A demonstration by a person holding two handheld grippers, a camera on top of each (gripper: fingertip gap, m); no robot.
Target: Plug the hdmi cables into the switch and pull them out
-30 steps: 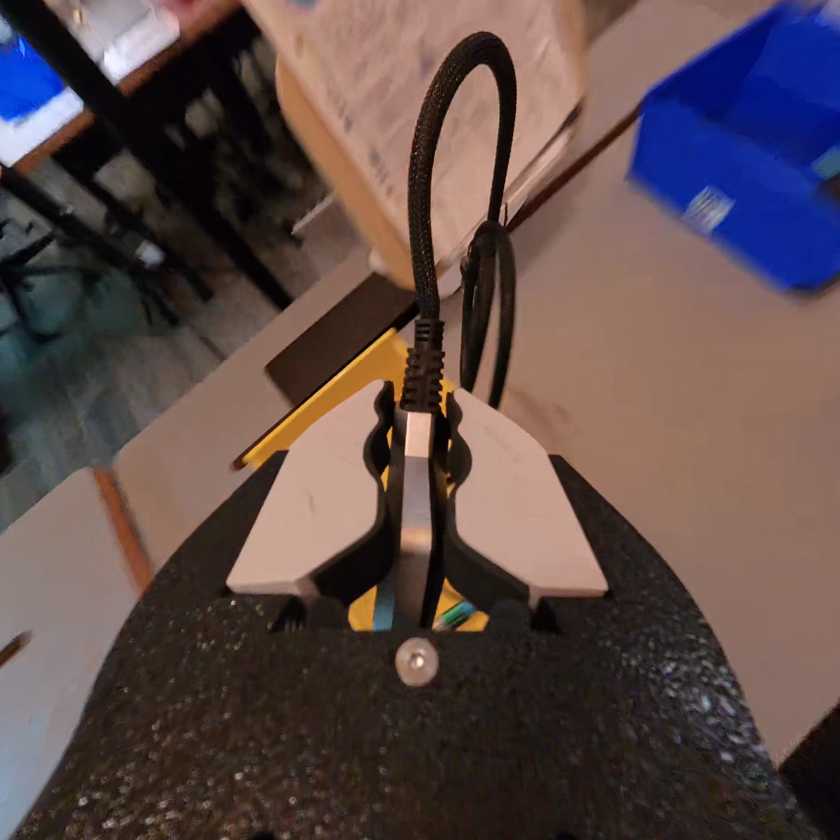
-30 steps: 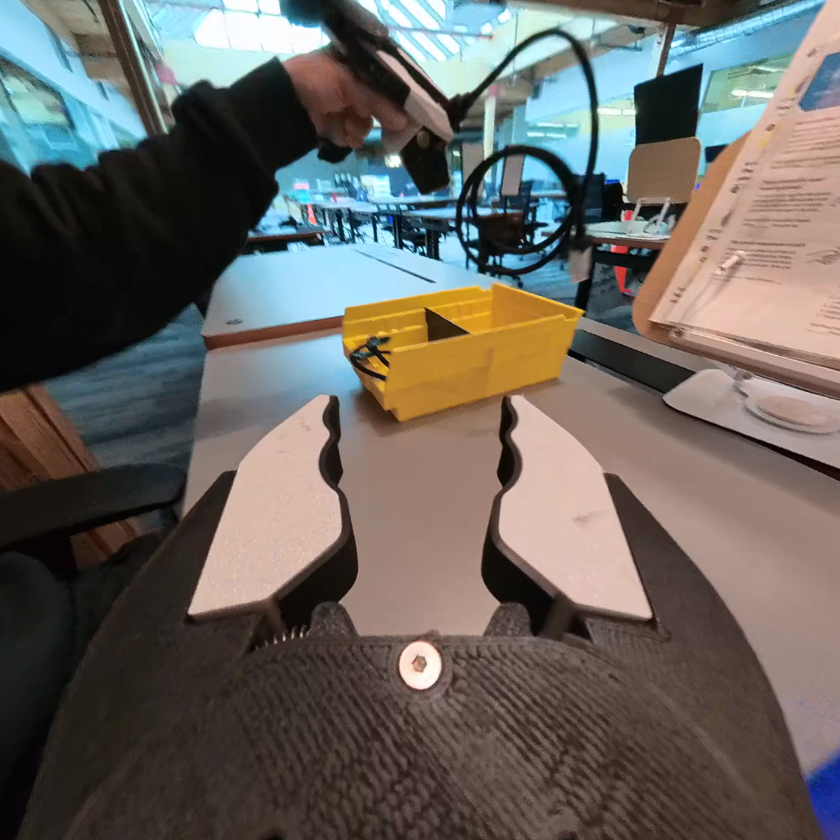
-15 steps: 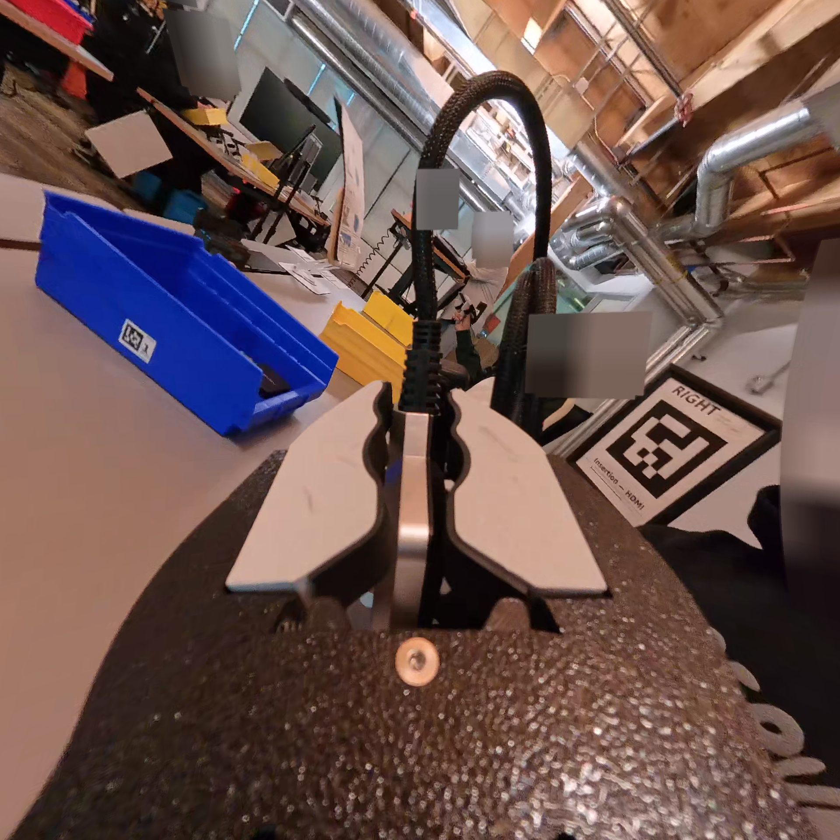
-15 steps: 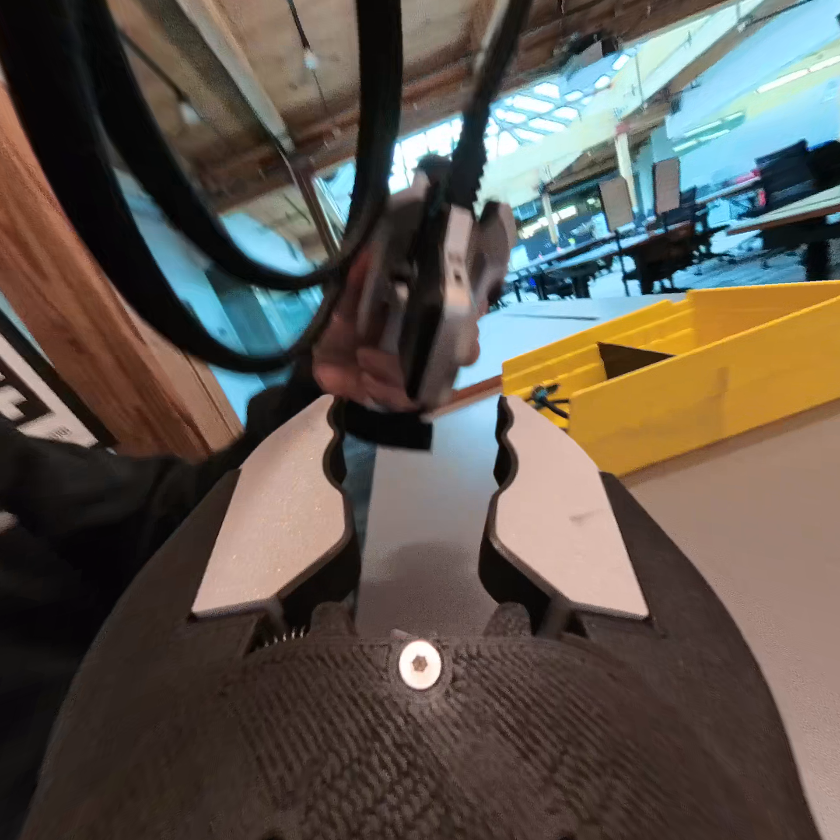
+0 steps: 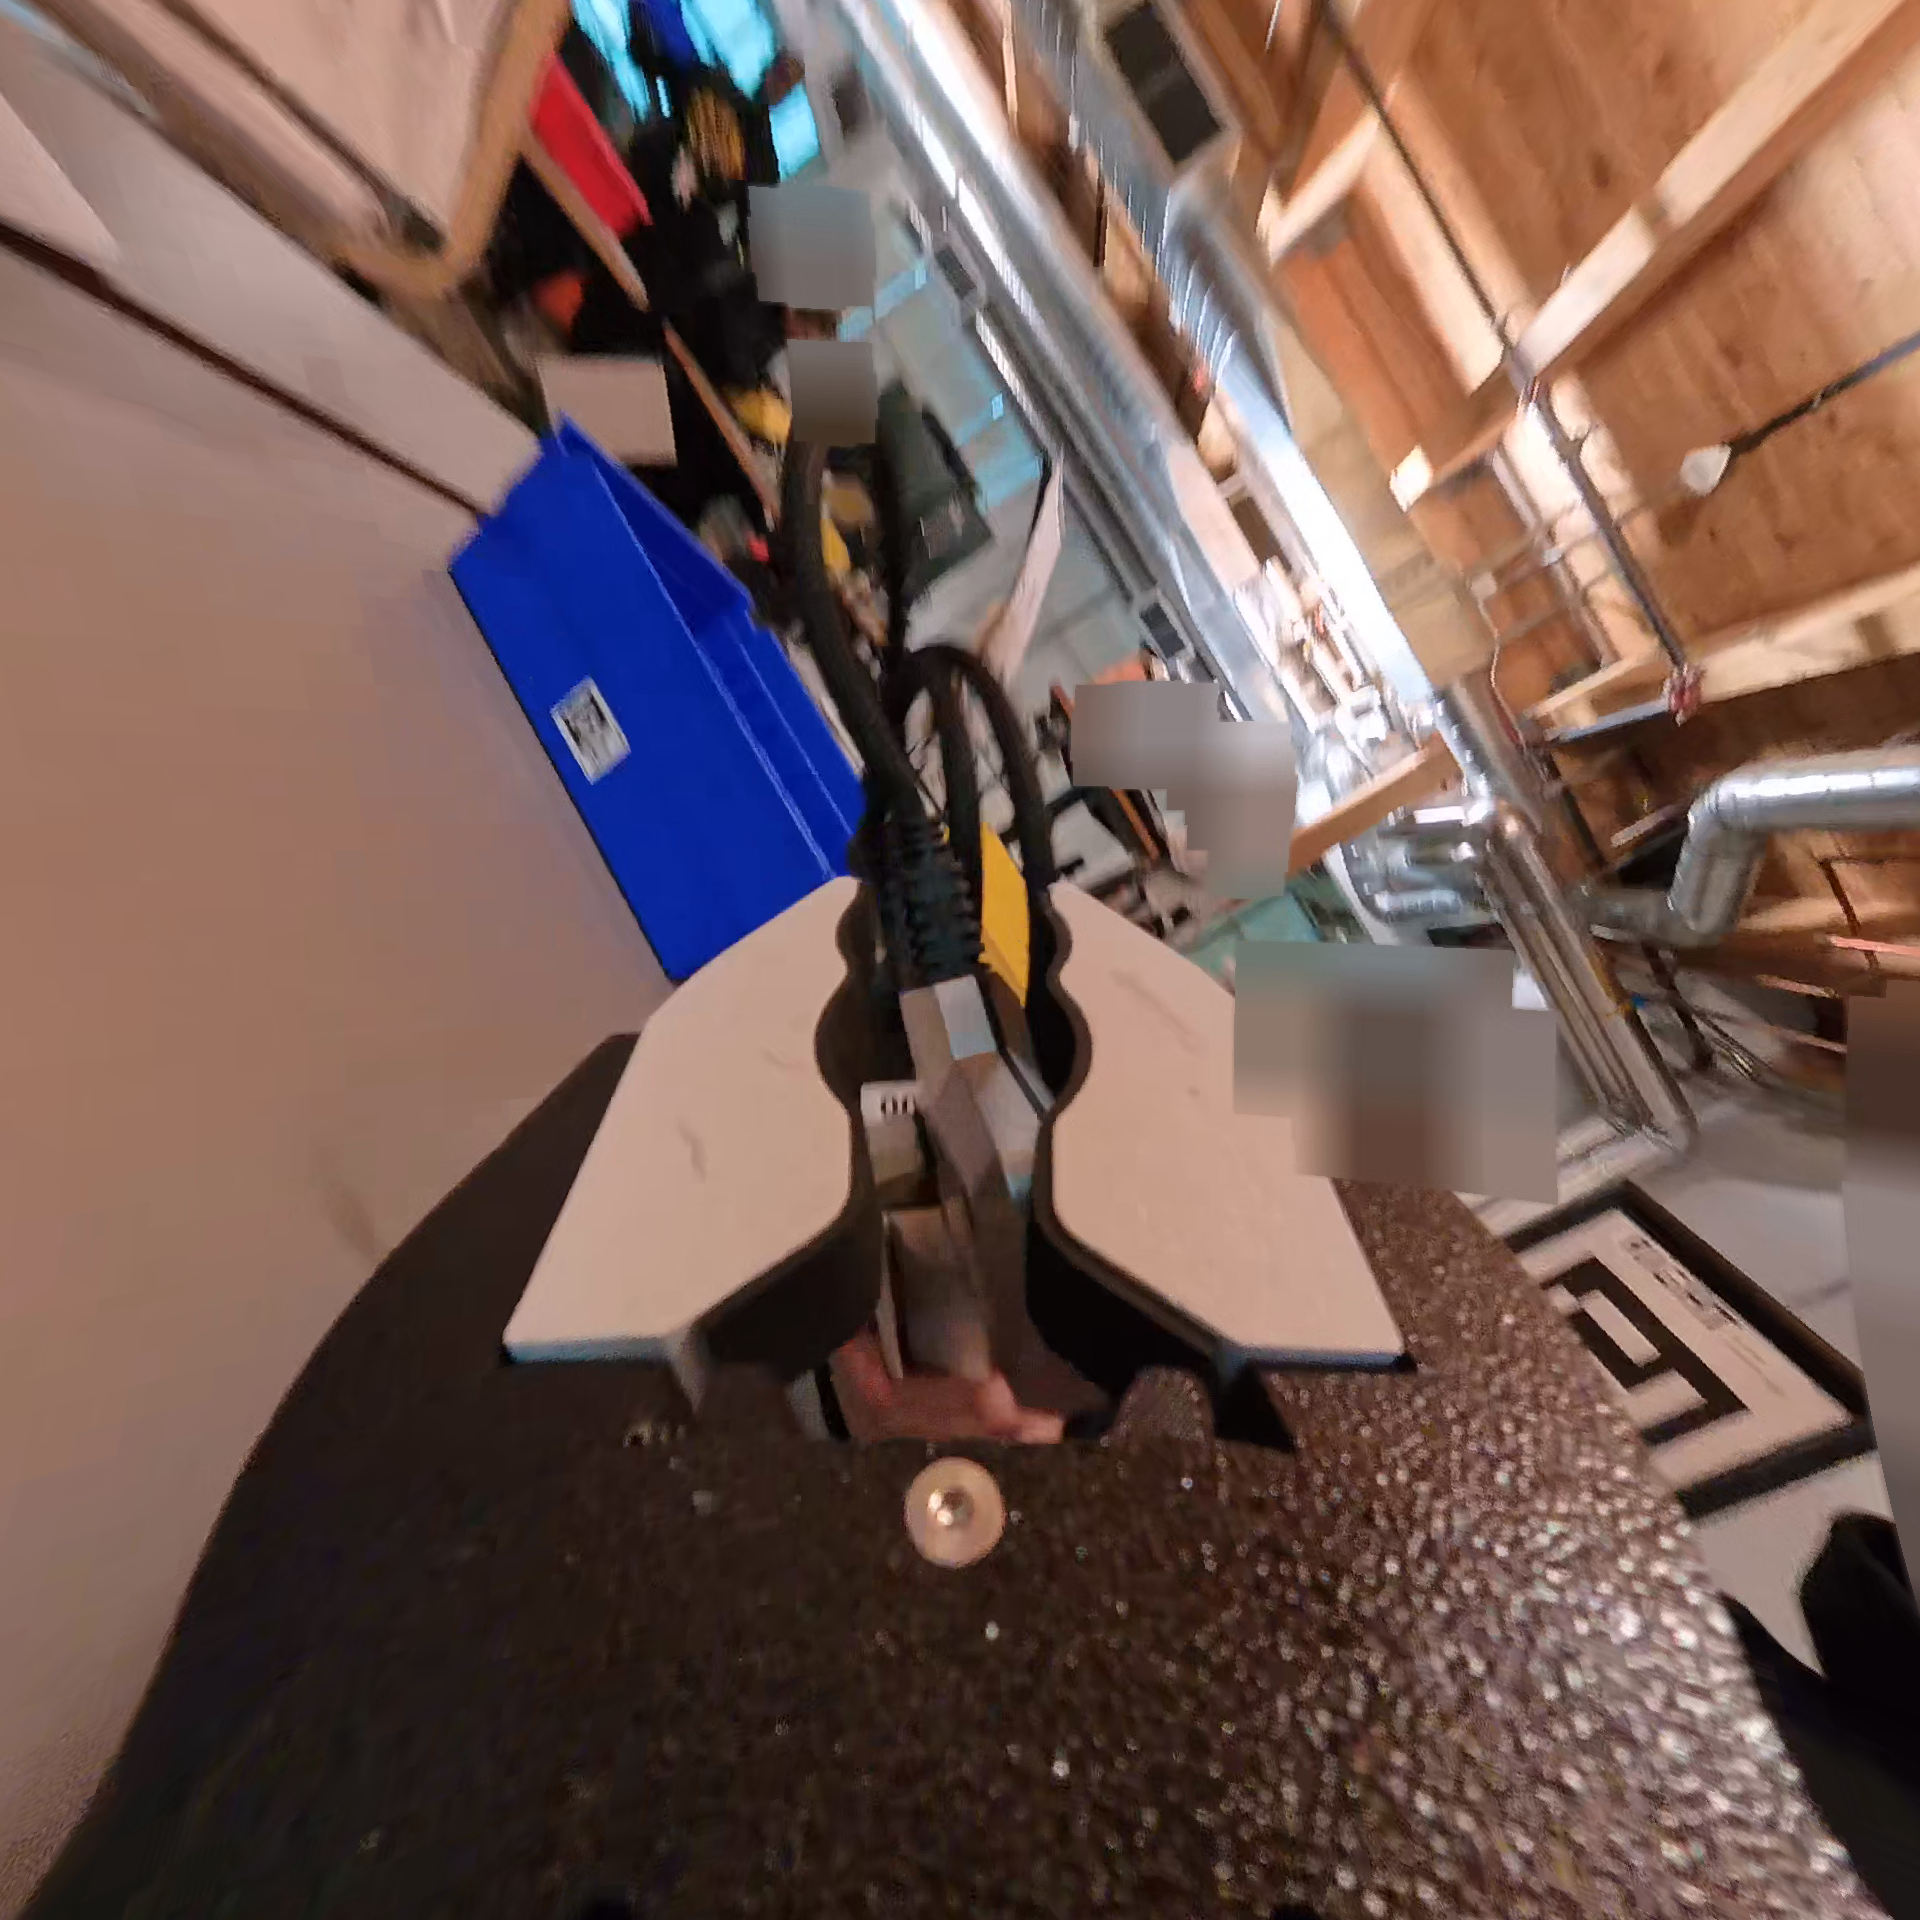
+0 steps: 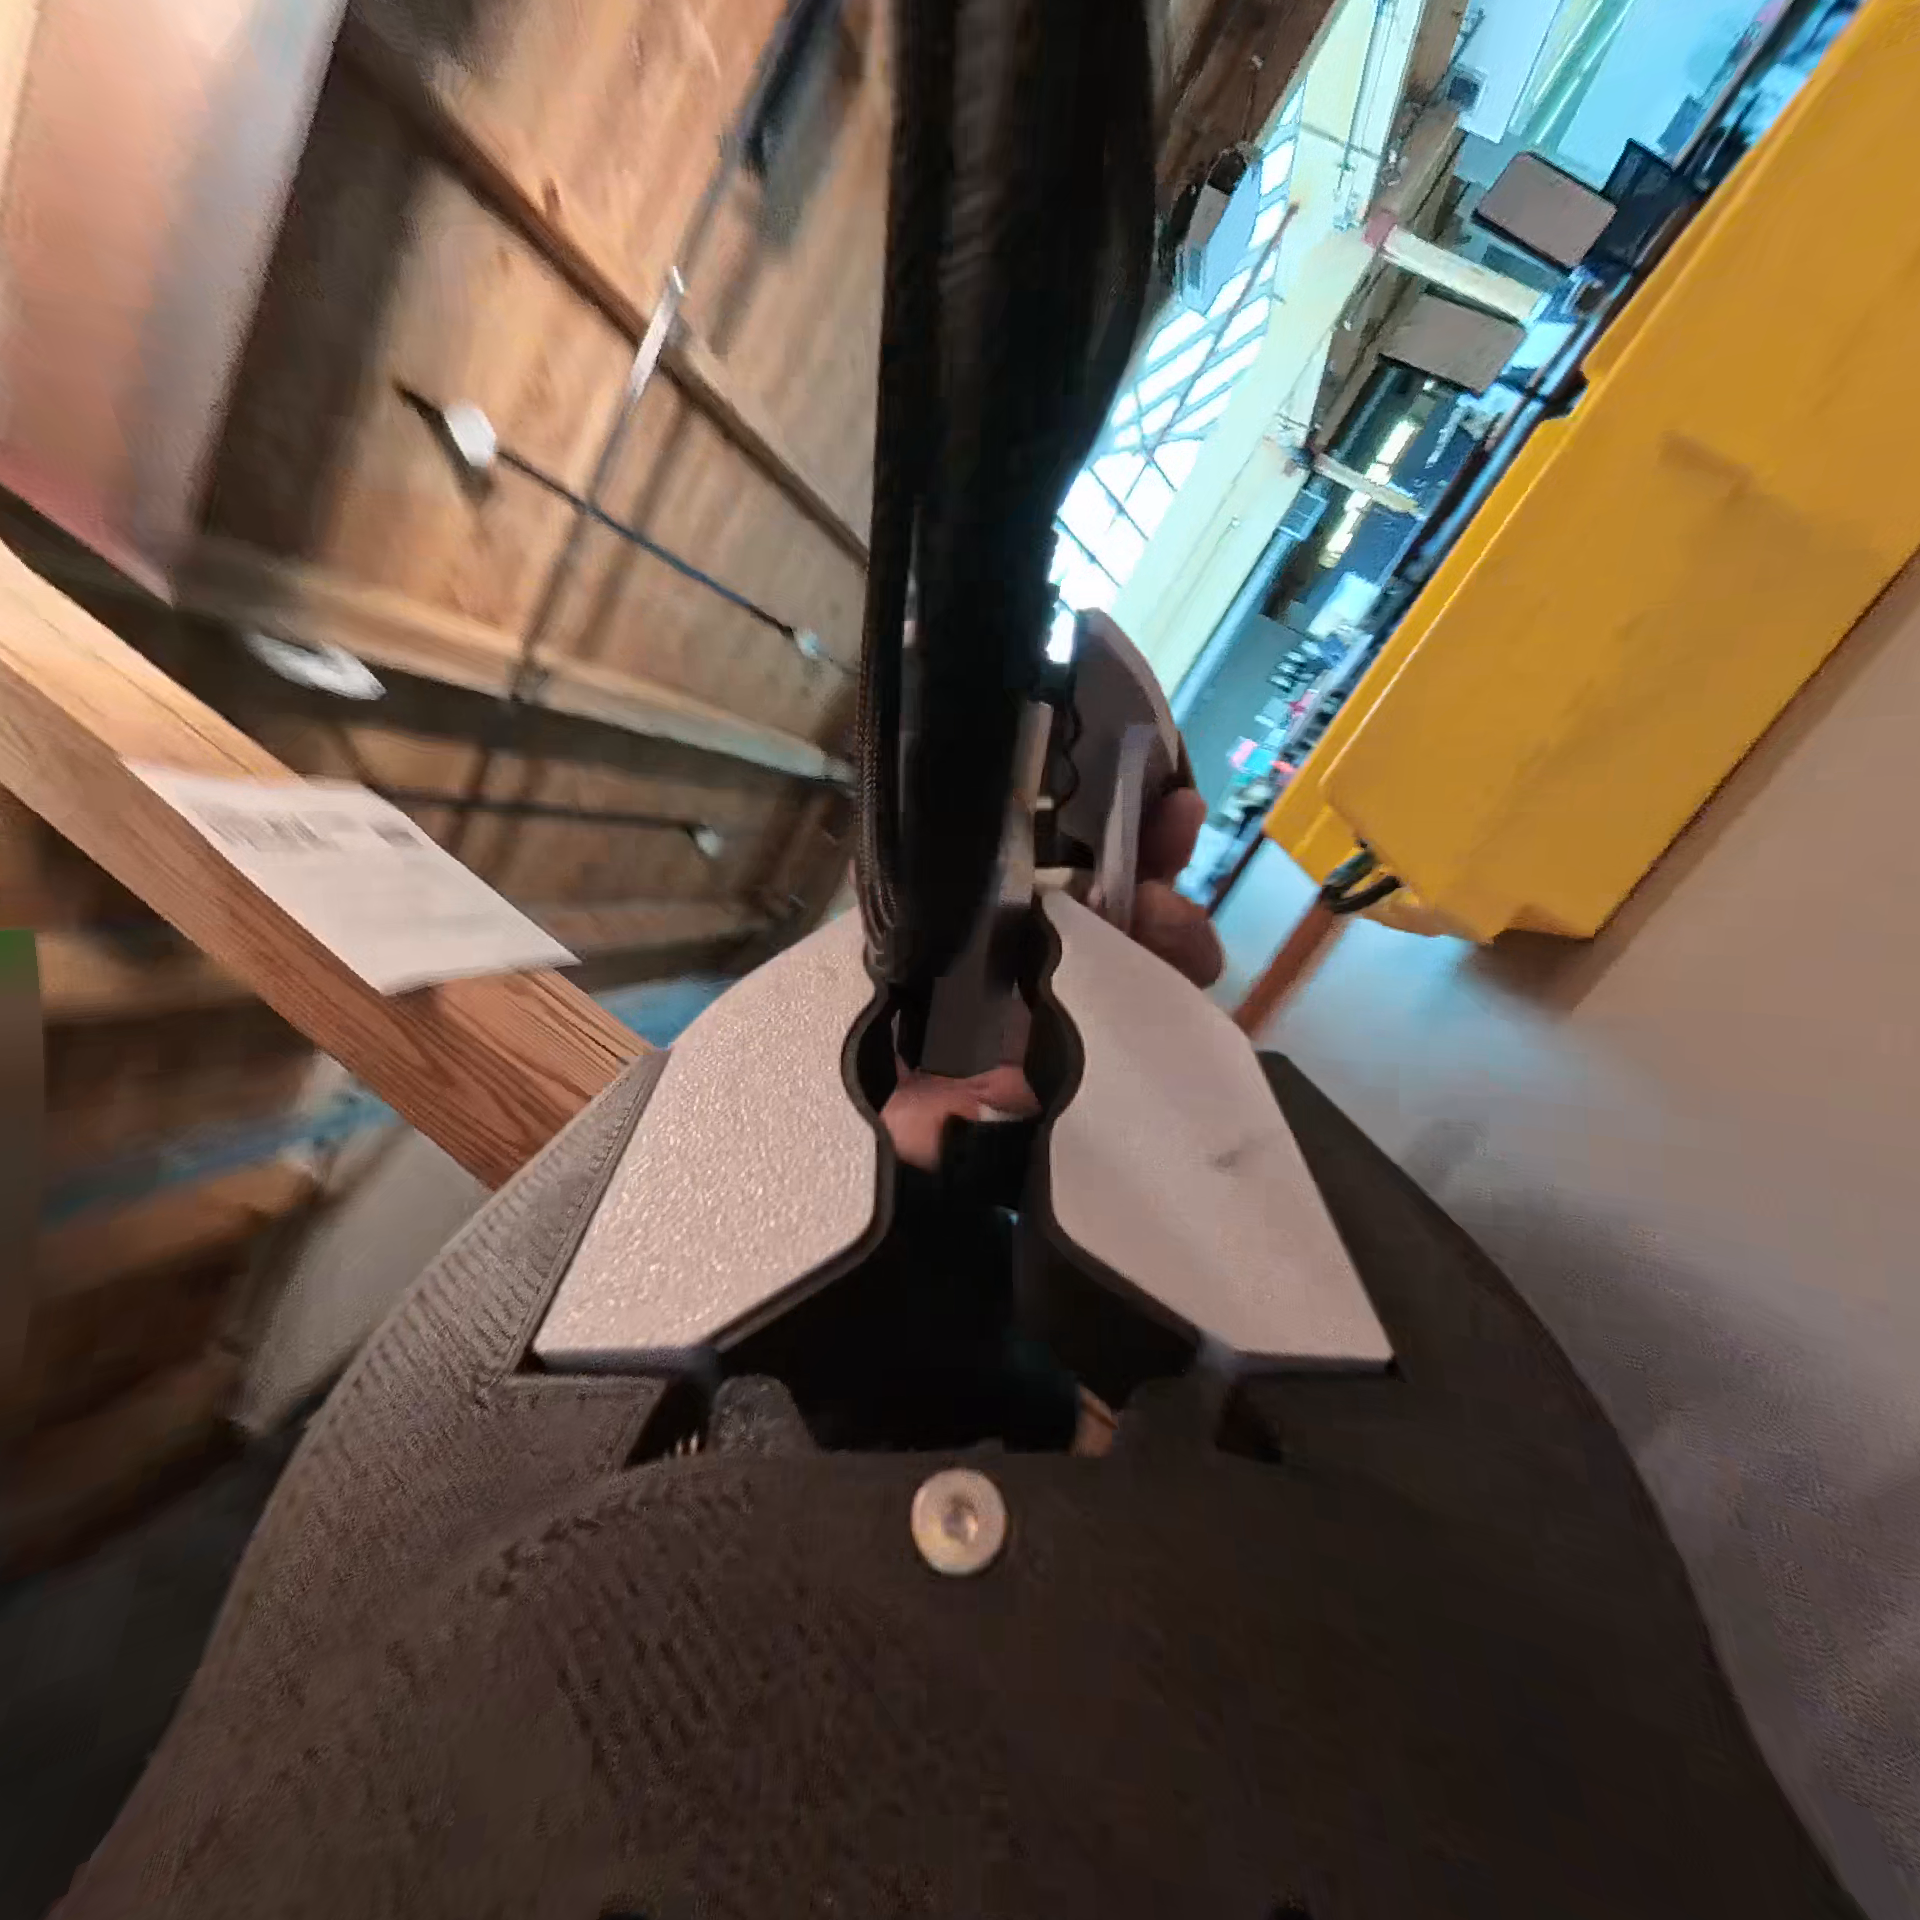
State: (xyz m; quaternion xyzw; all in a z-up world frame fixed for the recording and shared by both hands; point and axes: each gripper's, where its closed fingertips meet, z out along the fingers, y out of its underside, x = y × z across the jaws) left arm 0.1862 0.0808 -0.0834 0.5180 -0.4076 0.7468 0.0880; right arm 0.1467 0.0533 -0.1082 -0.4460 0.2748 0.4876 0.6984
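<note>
In the left wrist view, the left gripper [image 5: 951, 940] stands partly apart around the silver metal plug [image 5: 951, 1049] of the black braided HDMI cable [image 5: 847, 665], just right of the blue plastic bin [image 5: 665, 727]. In the right wrist view, the right gripper [image 6: 961, 940] is clamped on that plug [image 6: 971, 1013], left of the yellow plastic bin [image 6: 1621, 644].

Left wrist view sits right behind its own fingers [image 5: 748, 1091], rolled hard sideways, so the bench [image 5: 260, 831] climbs the left edge and the blue bin [image 5: 665, 707] lies beyond, near. Right wrist view, also tilted, looks up along its fingers [image 6: 727, 1143] at very close range toward timber wall, with the yellow bin [image 6: 1621, 623] at right. Both share the black cable [image 5: 914, 894] [image 6: 997, 416], almost against each lens.
</note>
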